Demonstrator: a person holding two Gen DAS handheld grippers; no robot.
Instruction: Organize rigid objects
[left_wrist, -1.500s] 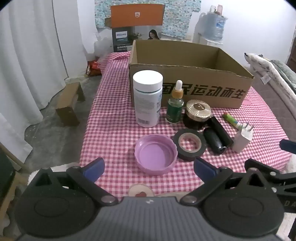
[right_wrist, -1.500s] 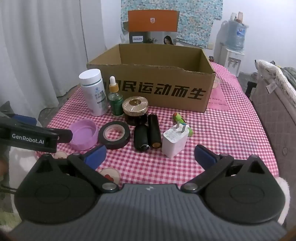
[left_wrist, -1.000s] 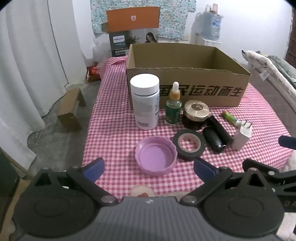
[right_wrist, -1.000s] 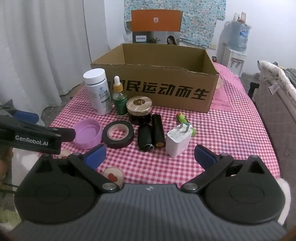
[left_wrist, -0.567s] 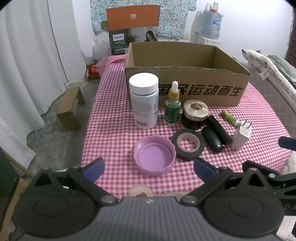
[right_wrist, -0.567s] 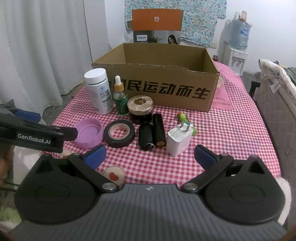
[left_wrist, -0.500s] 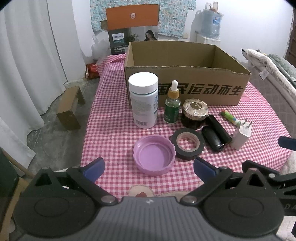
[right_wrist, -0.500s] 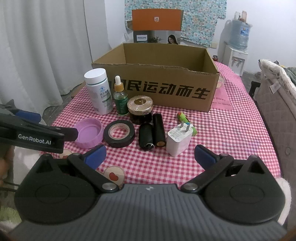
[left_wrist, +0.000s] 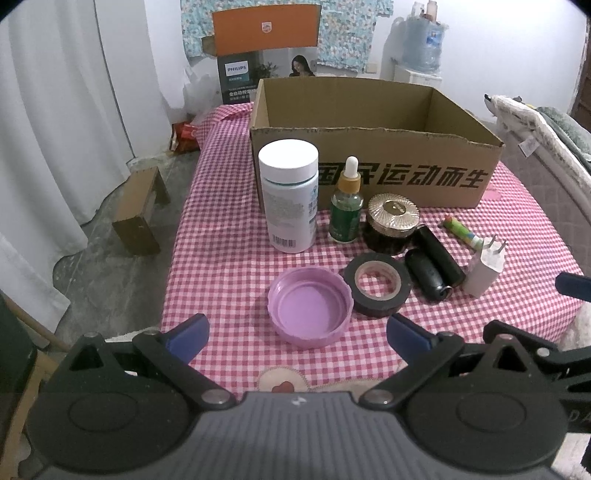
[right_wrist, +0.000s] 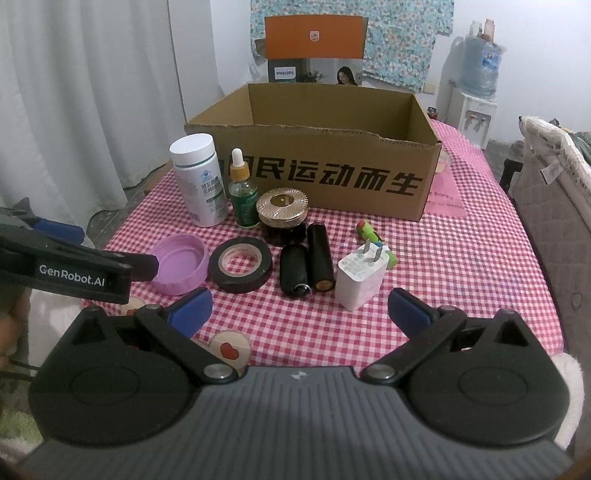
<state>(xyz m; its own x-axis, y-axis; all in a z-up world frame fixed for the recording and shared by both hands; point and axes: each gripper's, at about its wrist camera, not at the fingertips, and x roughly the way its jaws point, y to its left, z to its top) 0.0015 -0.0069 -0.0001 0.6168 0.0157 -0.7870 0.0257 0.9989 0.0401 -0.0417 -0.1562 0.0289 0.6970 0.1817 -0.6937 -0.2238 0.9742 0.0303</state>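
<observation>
Nothing picked yet. Left gripper (left_wrist: 297, 334) and right gripper (right_wrist: 299, 308) hang spread and empty. Purple lid (left_wrist: 309, 307) lies just ahead between left fingers; likely first into the box (left_wrist: 373, 162).

- cardboard box (right_wrist: 321, 177) — its front wall carries large black Chinese characters, "民运动而生"
- left gripper (right_wrist: 74, 273) — "GenRobot.AI" in white on its side
- Philips carton (right_wrist: 314, 55) behind reads "PHILIPS"
</observation>
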